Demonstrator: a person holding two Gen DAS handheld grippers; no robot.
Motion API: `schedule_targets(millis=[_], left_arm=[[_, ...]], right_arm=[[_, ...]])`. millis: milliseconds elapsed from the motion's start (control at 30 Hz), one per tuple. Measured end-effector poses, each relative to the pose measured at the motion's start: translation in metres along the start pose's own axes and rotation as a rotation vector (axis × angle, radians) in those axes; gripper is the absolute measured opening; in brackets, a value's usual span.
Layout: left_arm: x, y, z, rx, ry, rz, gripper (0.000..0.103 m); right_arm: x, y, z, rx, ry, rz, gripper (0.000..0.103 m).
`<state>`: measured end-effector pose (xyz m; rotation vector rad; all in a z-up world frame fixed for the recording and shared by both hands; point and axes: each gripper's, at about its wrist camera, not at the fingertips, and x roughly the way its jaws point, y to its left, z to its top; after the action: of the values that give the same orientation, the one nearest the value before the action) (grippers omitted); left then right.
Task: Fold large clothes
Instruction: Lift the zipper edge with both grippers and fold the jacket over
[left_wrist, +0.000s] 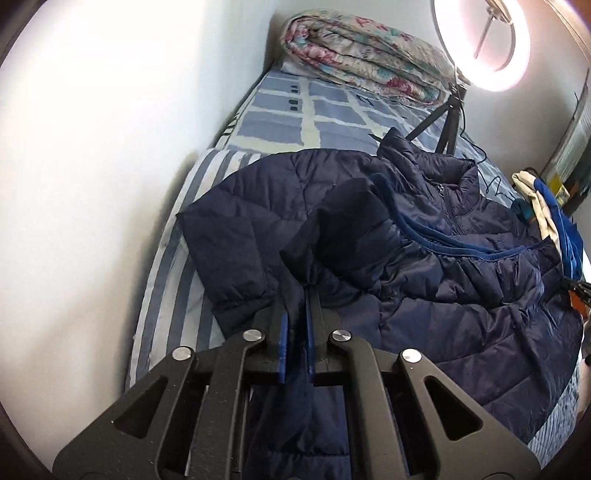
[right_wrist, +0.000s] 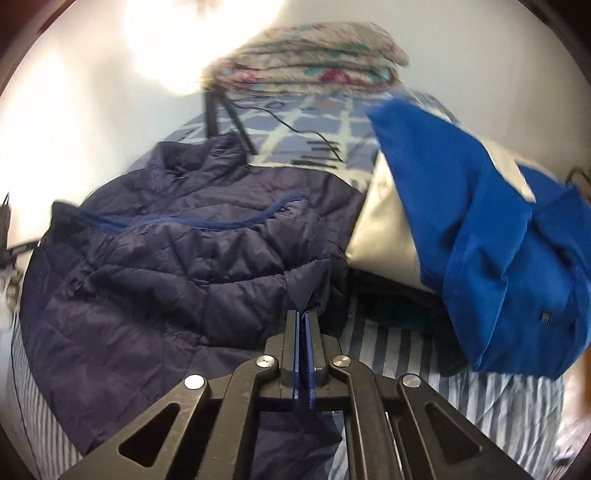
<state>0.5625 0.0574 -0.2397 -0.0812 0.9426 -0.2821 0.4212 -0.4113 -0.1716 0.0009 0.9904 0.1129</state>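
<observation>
A navy quilted puffer jacket (left_wrist: 424, 236) lies spread on the striped bed (left_wrist: 166, 280), its collar toward the far end and a blue-lined zipper edge across it. My left gripper (left_wrist: 301, 291) is shut on a lifted fold of the jacket near its left sleeve, and fabric hangs down between the fingers. In the right wrist view the jacket (right_wrist: 166, 266) fills the left half. My right gripper (right_wrist: 303, 314) is shut on the jacket's right hem corner, which is pulled up off the bed.
A folded floral quilt (left_wrist: 362, 55) lies at the bed's far end. A ring light (left_wrist: 484, 40) on a black tripod (left_wrist: 443, 122) stands on the bed with a trailing cable. A pile of blue and cream clothes (right_wrist: 480, 221) lies right of the jacket. A white wall (left_wrist: 92, 184) runs along the left.
</observation>
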Motion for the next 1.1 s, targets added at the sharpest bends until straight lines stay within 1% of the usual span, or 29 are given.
schedule_targets(millis=[33,67,100,133,167,200,233,267,300,333,433,533,667,767,800,900,1000,1100], left_arm=[[0.003,-0.001,0.003,0.003,0.003,0.000,0.034],[0.004,-0.002,0.005,0.003,-0.007,-0.001,0.042],[0.006,-0.002,0.007,0.001,-0.014,-0.002,0.047],[0.011,-0.002,0.011,-0.010,-0.006,-0.006,0.047],[0.016,-0.002,0.013,-0.013,0.004,-0.010,0.047],[0.021,-0.004,0.015,-0.005,0.019,-0.006,0.042],[0.025,-0.007,0.016,0.012,0.023,0.021,0.023],[0.027,-0.010,0.017,0.026,0.028,0.046,0.014],[0.029,-0.012,0.017,0.037,0.030,0.061,0.005],[0.028,-0.014,0.016,0.042,0.024,0.068,0.003],[0.015,-0.016,0.016,0.062,-0.034,0.088,0.001],[-0.003,-0.013,0.022,0.065,-0.085,0.103,0.001],[-0.017,-0.011,0.040,0.052,-0.125,0.115,0.001],[-0.022,-0.017,0.060,0.058,-0.157,0.133,0.000],[-0.023,-0.020,0.067,0.063,-0.174,0.144,0.000],[-0.021,-0.028,0.086,0.062,-0.198,0.160,0.000],[-0.012,-0.031,0.101,0.040,-0.206,0.176,0.000],[0.000,-0.031,0.111,0.013,-0.210,0.188,0.000]], right_arm=[[-0.001,0.000,0.001,-0.003,-0.001,0.003,0.003],[0.000,0.000,0.002,0.003,0.001,0.007,0.006],[0.000,-0.002,0.004,0.013,0.001,0.020,0.008],[0.002,-0.003,0.006,0.024,0.002,0.037,0.011],[0.004,-0.003,0.009,0.034,0.002,0.053,0.021],[0.007,-0.001,0.011,0.039,0.003,0.054,0.021],[0.009,0.000,0.012,0.036,0.006,0.054,0.018],[0.012,0.003,0.012,0.023,0.013,0.050,0.011],[0.014,0.007,0.013,0.007,0.017,0.040,0.002],[0.015,0.012,0.013,-0.017,0.020,0.012,0.001],[0.011,0.018,0.012,-0.055,0.009,-0.041,0.000],[-0.004,0.014,0.014,-0.045,-0.038,-0.082,0.000],[-0.028,0.001,0.025,-0.001,-0.131,-0.140,0.000],[-0.034,-0.004,0.037,0.010,-0.172,-0.184,0.000],[-0.034,-0.003,0.042,0.010,-0.179,-0.198,0.000],[-0.028,-0.003,0.058,0.022,-0.189,-0.199,0.000],[-0.015,0.001,0.074,0.017,-0.196,-0.248,0.000],[-0.002,0.000,0.085,0.032,-0.201,-0.271,0.000]])
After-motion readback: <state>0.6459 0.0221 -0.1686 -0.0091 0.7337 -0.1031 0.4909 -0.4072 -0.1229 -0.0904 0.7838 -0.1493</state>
